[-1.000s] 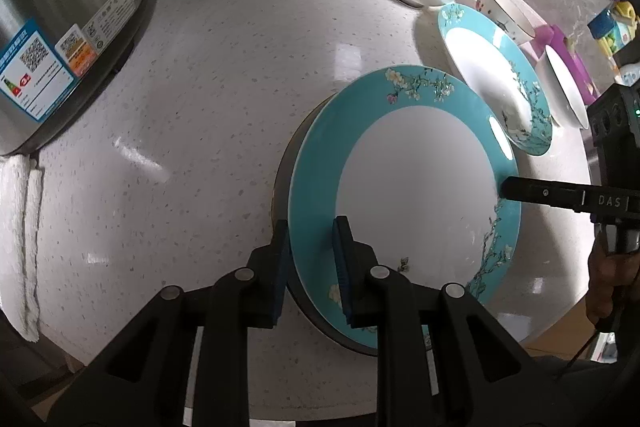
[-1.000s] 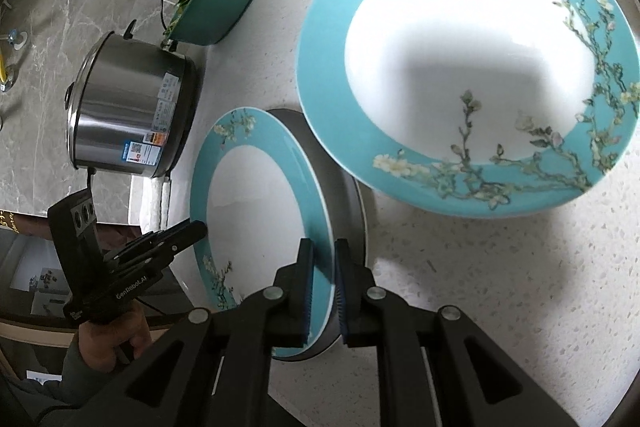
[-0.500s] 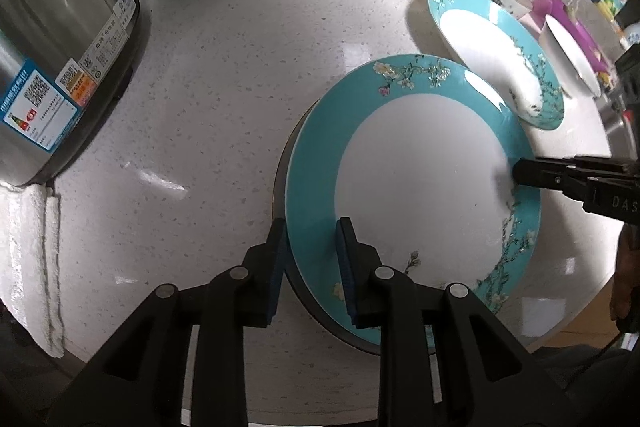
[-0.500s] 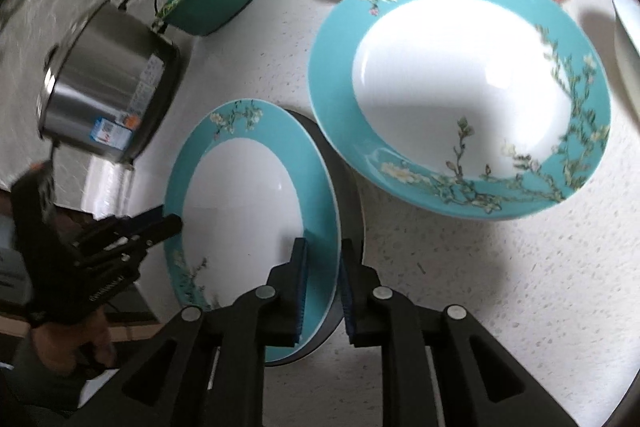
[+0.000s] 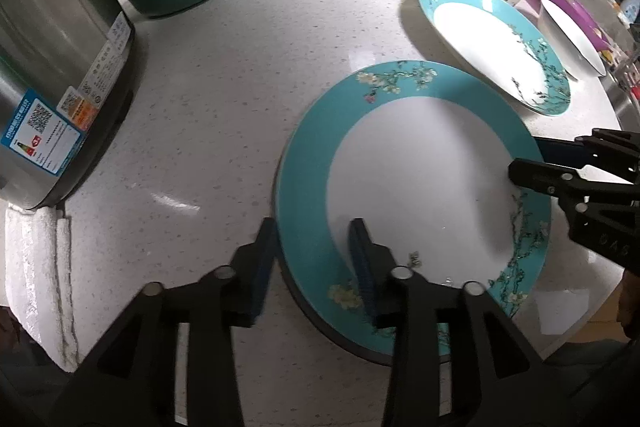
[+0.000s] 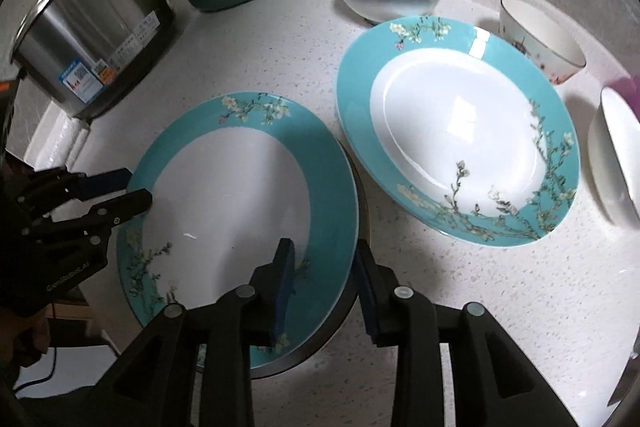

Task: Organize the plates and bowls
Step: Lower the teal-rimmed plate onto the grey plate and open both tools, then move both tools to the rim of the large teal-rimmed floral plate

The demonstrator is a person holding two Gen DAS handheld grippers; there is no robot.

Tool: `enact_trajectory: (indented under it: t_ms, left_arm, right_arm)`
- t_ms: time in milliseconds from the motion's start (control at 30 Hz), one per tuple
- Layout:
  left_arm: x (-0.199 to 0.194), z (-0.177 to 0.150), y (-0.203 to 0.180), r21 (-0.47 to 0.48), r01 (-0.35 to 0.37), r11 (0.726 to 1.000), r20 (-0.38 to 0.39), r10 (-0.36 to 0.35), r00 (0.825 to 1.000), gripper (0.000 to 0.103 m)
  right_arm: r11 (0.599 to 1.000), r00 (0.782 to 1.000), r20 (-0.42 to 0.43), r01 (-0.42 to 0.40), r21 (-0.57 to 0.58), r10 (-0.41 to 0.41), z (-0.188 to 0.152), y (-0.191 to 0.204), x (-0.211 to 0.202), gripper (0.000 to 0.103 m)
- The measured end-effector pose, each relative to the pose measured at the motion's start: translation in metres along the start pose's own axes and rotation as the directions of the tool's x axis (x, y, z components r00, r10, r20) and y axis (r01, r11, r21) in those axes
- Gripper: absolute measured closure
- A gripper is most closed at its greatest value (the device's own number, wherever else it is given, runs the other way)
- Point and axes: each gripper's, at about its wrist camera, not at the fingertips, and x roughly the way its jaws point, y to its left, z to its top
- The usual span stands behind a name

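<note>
Teal-rimmed plate (image 5: 416, 187), white centre, blossom sprigs; left tongs (image 5: 314, 259) and right tongs (image 6: 326, 275) spread, straddling rim.

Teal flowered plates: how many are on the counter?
2. One teal plate lies near the counter's front edge on a dark disc, between both claws. The other, deeper plate sits behind it, among the bowls. I can't tell whether the disc is another plate.
</note>
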Motion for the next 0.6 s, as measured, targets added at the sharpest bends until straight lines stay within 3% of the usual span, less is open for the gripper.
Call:
enact_trajectory:
  t_ms: [200, 400, 500, 533, 567, 600]
  left_arm:
    - [0.002, -0.001, -0.006, 0.015, 0.019, 1.000, 0.013, -0.020, 1.000, 0.047]
    - [-0.004, -0.001, -0.004, -0.007, 0.045, 0.999, 0.043, -0.045, 0.998, 0.045]
    - [-0.021, 0.001, 0.000, -0.016, 0.082, 0.997, 0.090, -0.080, 0.993, 0.012]
    - [-0.027, 0.004, 0.002, -0.022, 0.100, 0.995, 0.108, -0.097, 0.989, 0.000]
    - [-0.034, 0.008, 0.005, -0.029, 0.123, 0.992, 0.117, -0.119, 0.986, 0.000]
    - [-0.039, 0.014, 0.007, -0.039, 0.135, 0.990, 0.115, -0.130, 0.985, 0.000]
  right_arm:
    - [0.999, 0.999, 0.023, 0.045, -0.030, -0.044, 0.000, 0.008, 0.001, 0.064]
    - [1.000, 0.999, 0.044, 0.029, -0.003, -0.029, 0.000, 0.006, 0.001, 0.056]
    - [0.999, 0.996, 0.089, 0.017, 0.034, -0.020, 0.000, -0.004, -0.016, 0.031]
    - [0.999, 0.995, 0.101, 0.010, 0.046, -0.015, -0.001, -0.007, -0.024, 0.016]
    - [0.997, 0.994, 0.112, -0.029, 0.070, 0.021, -0.001, -0.015, -0.034, 0.004]
    - [0.993, 0.991, 0.121, -0.073, 0.096, 0.061, -0.003, -0.024, -0.043, 0.000]
